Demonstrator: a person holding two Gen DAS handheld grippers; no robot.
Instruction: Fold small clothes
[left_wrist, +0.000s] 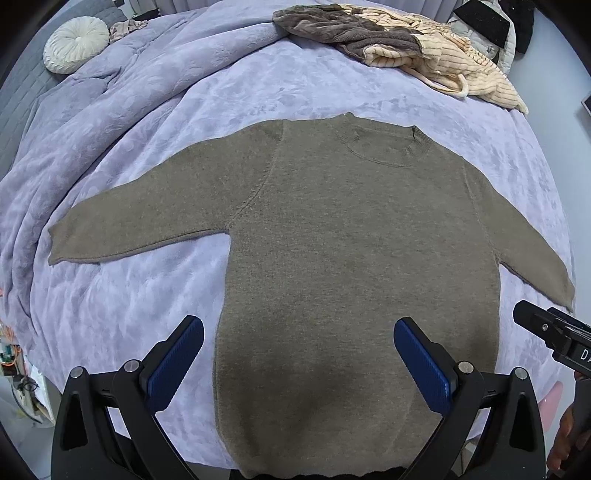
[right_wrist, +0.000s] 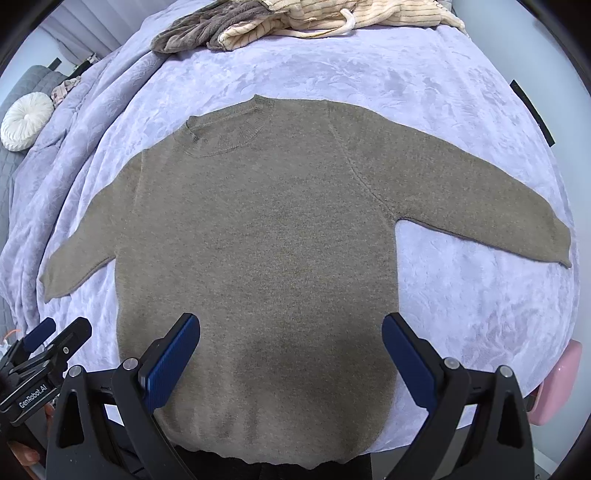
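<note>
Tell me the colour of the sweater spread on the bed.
The sweater is plain olive-brown knit, clearest in the right wrist view.

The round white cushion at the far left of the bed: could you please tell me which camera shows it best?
The left wrist view shows the round white cushion best: it appears larger there, with its pleats and centre button clear. In the right wrist view it sits smaller, squeezed against the left edge of the picture.

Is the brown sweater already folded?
No, the brown sweater lies flat on the lilac blanket with both sleeves spread out.
</note>
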